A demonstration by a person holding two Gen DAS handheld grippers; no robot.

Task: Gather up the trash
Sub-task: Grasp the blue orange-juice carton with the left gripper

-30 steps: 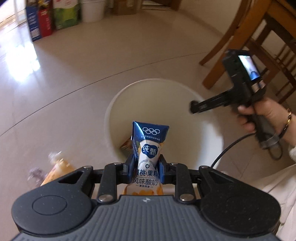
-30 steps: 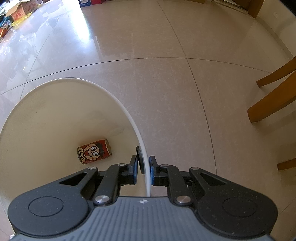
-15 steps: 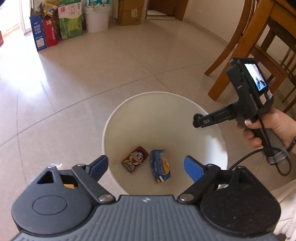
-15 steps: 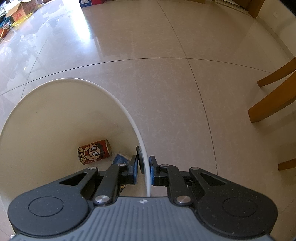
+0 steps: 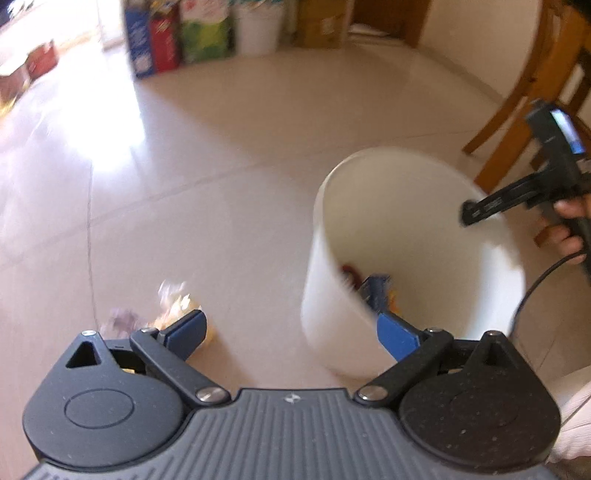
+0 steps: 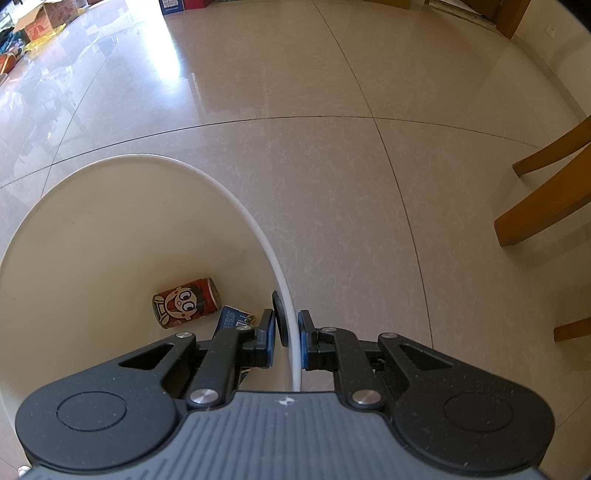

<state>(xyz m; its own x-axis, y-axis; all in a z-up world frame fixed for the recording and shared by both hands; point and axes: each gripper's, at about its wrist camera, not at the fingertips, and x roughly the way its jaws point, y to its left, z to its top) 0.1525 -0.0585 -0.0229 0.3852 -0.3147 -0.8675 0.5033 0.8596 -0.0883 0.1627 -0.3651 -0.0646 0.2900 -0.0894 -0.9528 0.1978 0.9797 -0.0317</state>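
Note:
A white bin stands on the tiled floor. Inside it lie a red cartoon can and a blue yogurt carton. The carton also shows over the near rim in the left wrist view. My left gripper is open and empty, left of the bin's near wall. My right gripper is shut on the bin rim. It appears in the left wrist view at the bin's right side, held by a hand. Crumpled wrappers lie on the floor by my left finger.
Wooden chair legs stand to the right of the bin. Boxes and a white bucket line the far wall. A cable hangs from the right gripper. Bare tiles stretch beyond the bin.
My left gripper opened and let the yogurt carton drop into the bin, then swung left, so the bin sits to its right. The right gripper kept its hold on the rim.

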